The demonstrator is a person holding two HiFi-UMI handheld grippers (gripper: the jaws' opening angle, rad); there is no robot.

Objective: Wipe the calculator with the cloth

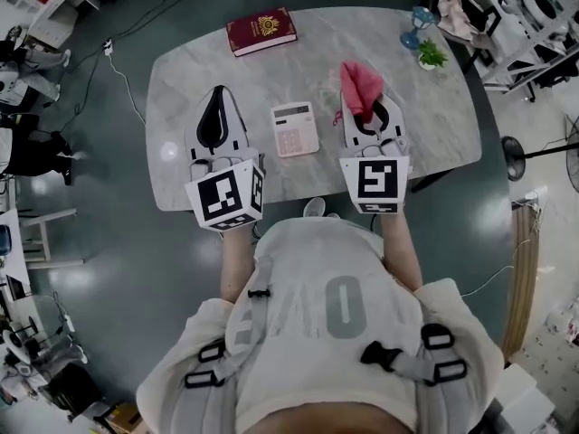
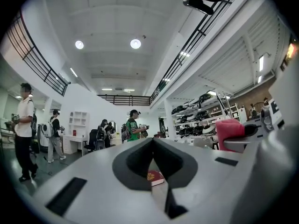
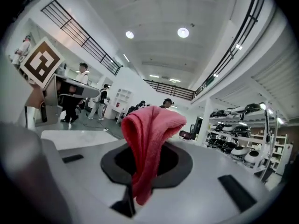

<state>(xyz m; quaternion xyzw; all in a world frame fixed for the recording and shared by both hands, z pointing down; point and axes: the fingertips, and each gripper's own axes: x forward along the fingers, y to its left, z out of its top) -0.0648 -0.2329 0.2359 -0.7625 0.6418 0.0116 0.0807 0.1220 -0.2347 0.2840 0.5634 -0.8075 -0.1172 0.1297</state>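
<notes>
A white calculator (image 1: 295,128) with pink keys lies flat on the marble table (image 1: 181,70), between my two grippers. My right gripper (image 1: 365,107) is shut on a pink-red cloth (image 1: 361,86), which sticks out past the jaw tips; in the right gripper view the cloth (image 3: 150,141) hangs in a fold from the closed jaws. My left gripper (image 1: 217,107) is shut with nothing in it, to the left of the calculator. Both grippers are raised off the table and point roughly level. The cloth (image 2: 230,132) also shows at the right in the left gripper view.
A dark red book (image 1: 261,31) lies at the table's far edge, also seen as the book (image 2: 155,177) through the left jaws. A blue glass (image 1: 416,27) and a small green plant (image 1: 431,56) stand at the far right corner. Several people (image 2: 133,125) stand in the hall beyond.
</notes>
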